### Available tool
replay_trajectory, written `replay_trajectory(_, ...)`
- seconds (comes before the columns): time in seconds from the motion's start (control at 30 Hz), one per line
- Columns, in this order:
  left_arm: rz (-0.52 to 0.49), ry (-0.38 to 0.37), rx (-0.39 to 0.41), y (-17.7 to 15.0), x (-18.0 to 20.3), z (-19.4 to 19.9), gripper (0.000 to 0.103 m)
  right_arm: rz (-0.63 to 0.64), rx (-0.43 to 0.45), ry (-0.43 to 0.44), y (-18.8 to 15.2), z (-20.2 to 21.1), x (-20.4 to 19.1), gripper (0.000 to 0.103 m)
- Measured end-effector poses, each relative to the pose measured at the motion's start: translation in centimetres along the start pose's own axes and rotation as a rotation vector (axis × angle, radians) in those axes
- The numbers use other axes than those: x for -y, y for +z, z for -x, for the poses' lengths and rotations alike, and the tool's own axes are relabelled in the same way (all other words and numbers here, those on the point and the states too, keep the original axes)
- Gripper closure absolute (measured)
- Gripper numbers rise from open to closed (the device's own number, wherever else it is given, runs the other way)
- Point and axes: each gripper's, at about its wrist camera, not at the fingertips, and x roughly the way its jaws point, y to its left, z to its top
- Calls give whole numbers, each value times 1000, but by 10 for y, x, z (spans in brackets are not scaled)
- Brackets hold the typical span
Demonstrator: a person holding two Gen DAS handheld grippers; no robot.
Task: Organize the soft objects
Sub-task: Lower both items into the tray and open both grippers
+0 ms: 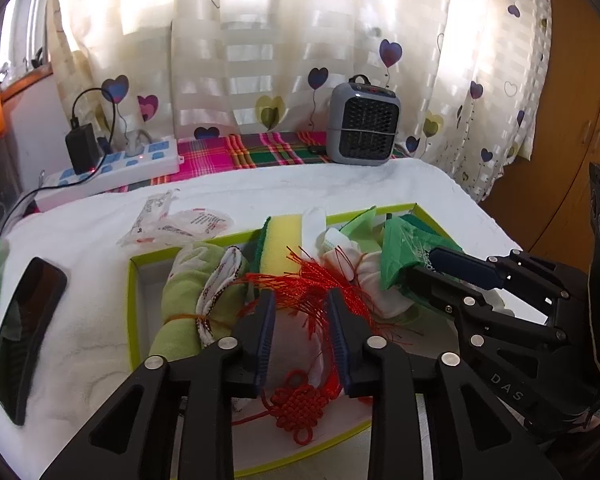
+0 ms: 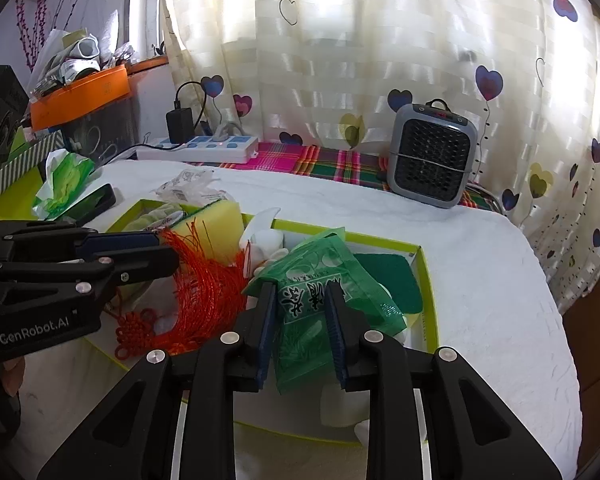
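A: Where is the red tassel (image 1: 300,284)?

B: In the lime-rimmed box (image 1: 131,280), at six o'clock from the yellow sponge (image 1: 278,248). The left gripper (image 1: 302,312) straddles its threads, jaws slightly spread, pads not pressing.

A: And the right gripper (image 2: 300,312)?

B: At three o'clock, jaws partly spread around the green packet (image 2: 320,280); a pinch cannot be told. Placing looks finished; next, both should lift clear.
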Motion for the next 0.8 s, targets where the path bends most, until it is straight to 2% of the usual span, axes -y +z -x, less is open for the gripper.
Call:
replay_trajectory(0.13,-2,2,-4,0,0,-2,76,-9,1,6,0,0,2,75)
replay_trajectory(0.23,1,0,-4,-1,-1,-1,73,-20,6,14,-1,0,3,65)
replay_trajectory(0.47,3,1,0,-1,0,0,65,-26,15,26,-1,3,1,55)
replay_trajectory(0.8,0,16,4,-5,5,8,59,-59,22,21,-4,10,3,48)
